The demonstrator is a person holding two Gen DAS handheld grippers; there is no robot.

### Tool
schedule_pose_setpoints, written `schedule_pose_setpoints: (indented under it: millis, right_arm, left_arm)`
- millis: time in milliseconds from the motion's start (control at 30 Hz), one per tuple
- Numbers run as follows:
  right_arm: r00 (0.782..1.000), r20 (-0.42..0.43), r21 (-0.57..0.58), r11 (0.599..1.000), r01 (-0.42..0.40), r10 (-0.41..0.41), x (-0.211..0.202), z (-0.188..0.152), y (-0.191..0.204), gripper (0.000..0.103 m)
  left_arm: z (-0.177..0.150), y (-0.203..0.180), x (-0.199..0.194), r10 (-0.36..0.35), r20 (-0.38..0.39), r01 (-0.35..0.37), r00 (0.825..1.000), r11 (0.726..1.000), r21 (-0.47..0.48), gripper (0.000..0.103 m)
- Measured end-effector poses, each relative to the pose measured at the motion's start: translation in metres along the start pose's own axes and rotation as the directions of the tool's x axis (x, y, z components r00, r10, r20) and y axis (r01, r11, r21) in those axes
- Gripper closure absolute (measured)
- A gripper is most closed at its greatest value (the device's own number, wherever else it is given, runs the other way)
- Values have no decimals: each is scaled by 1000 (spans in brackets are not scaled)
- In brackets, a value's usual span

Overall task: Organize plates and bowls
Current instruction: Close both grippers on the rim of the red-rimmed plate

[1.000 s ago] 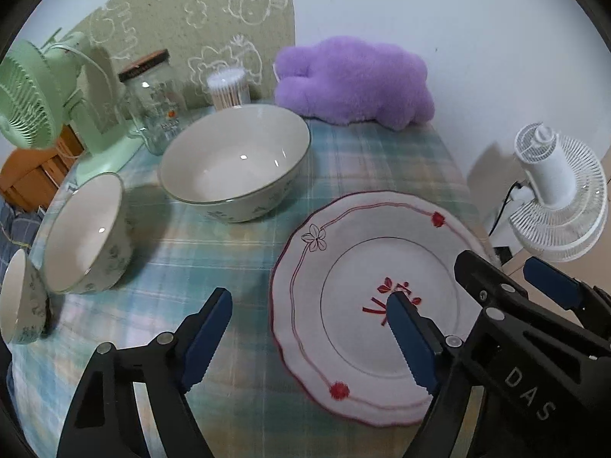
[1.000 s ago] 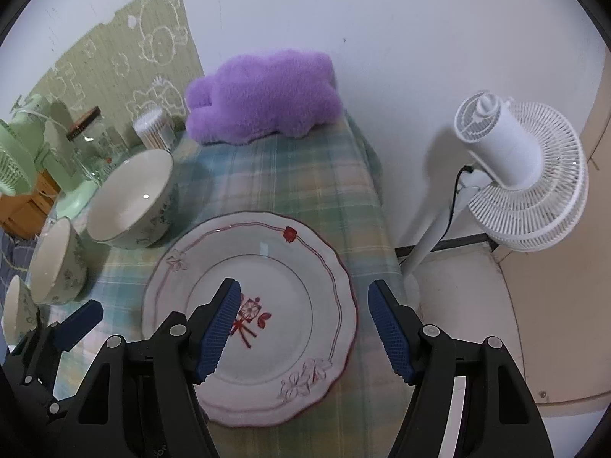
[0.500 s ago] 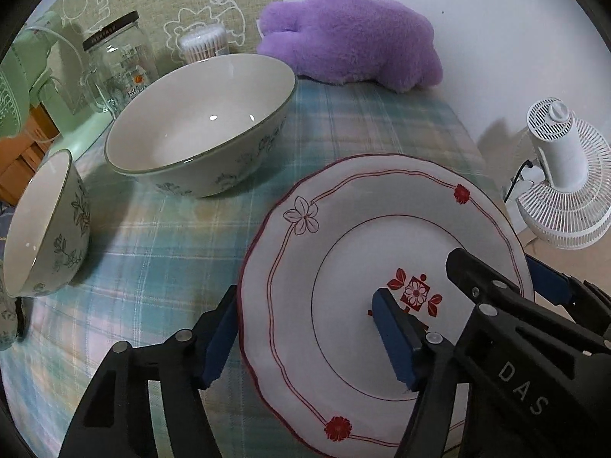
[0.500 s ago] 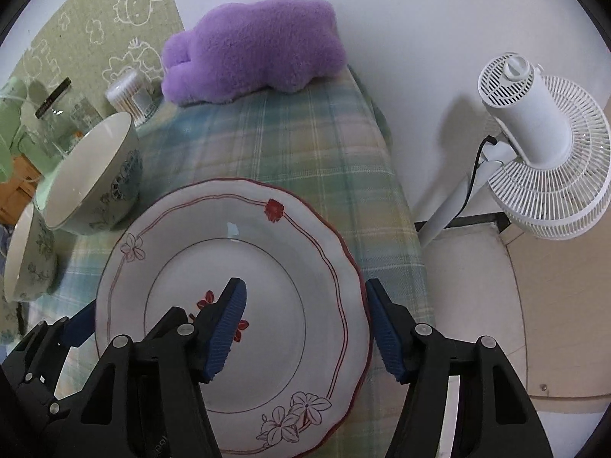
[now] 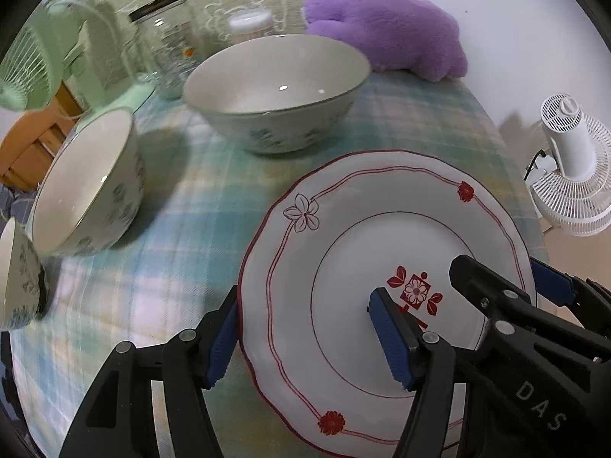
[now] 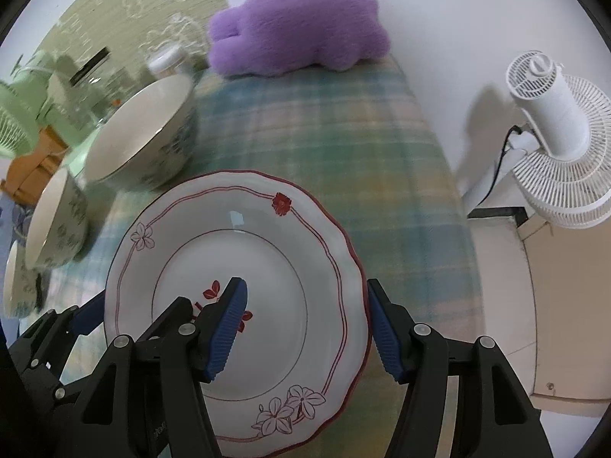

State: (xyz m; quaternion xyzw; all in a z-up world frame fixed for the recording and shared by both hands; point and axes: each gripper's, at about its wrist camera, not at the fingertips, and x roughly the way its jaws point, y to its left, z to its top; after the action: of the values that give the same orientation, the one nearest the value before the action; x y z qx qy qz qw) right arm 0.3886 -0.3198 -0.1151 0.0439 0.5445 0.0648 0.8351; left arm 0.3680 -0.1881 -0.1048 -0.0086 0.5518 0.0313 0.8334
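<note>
Plate (image 5: 362,252) lies flat on the tablecloth (image 5: 160,267), left gripper (image 5: 305,328) closing at its 9 o'clock rim, right gripper (image 6: 309,324) spread across its 3 o'clock edge, probably for a two-handed lift.

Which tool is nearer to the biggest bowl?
Left. The left tool straddles the plate's edge on the big bowl's side; the right tool straddles the opposite edge, farther away.

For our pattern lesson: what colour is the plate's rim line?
Red, on the white plate; right wrist view shows it best.
</note>
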Motion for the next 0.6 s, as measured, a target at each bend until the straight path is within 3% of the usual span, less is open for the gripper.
schedule_pose_setpoints:
  millis: [233, 333, 400, 500, 600]
  right_arm:
    - [999, 12, 7, 999, -35, 35, -7, -4, 0, 38]
    - [1000, 16, -8, 1000, -20, 20, -7, -3, -2, 47]
    - [1000, -12, -18, 1000, 0, 0, -2, -3, -4, 60]
    - [999, -45, -27, 1000, 13, -15, 9, -4, -6, 64]
    - [1000, -26, -27, 1000, 12, -12, 9, -5, -7, 63]
  left_arm:
    - [-2, 10, -4, -28, 27, 28, 999, 999, -25, 41]
    - [-2, 13, 1, -54, 13, 55, 998, 997, -55, 43]
    - [-3, 15, 3, -49, 13, 50, 999, 997, -53, 45]
    - [0, 13, 6, -60, 12, 60, 998, 997, -42, 48]
    - [1, 6, 7, -46, 25, 46, 999, 999, -19, 46]
